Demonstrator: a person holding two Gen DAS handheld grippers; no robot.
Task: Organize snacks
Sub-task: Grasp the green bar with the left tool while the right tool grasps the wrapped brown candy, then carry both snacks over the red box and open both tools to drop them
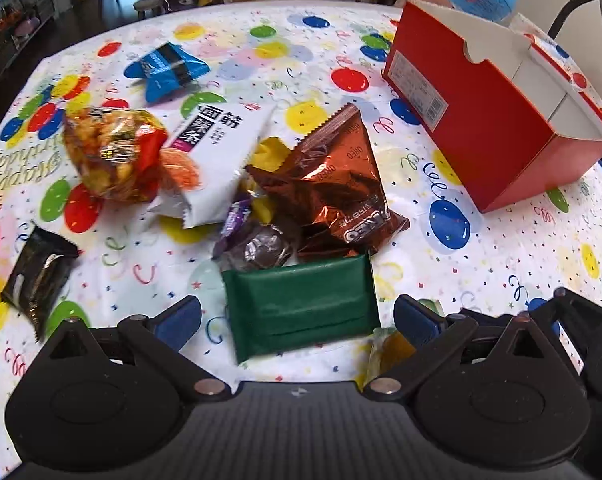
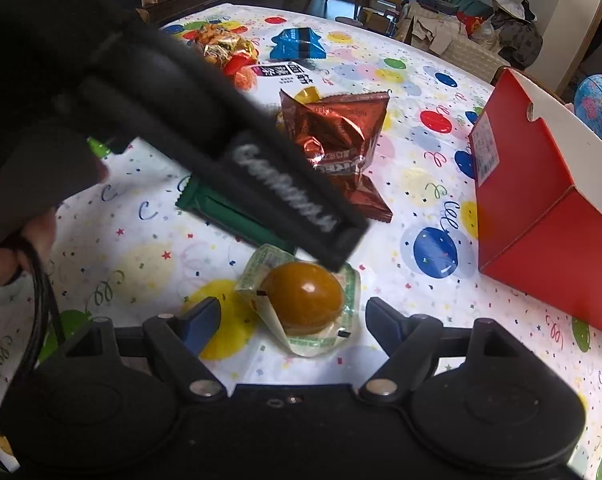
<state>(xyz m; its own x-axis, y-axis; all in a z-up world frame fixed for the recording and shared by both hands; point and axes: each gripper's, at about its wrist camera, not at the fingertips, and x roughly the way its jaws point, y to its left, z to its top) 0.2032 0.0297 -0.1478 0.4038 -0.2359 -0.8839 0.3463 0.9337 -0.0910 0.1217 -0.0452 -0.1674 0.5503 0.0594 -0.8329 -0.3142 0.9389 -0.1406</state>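
Through the left wrist view, your left gripper (image 1: 297,316) is standing wide around the green packet (image 1: 301,308) on the counter (image 1: 481,264), pads not yet pressing; you are needing to close before lifting toward the red box (image 1: 481,136).

Through the right wrist view, your right gripper (image 2: 293,320) is straddling the wrapped brown egg (image 2: 303,300), wide apart. A black strap (image 2: 261,168) is hiding much of the snack pile.
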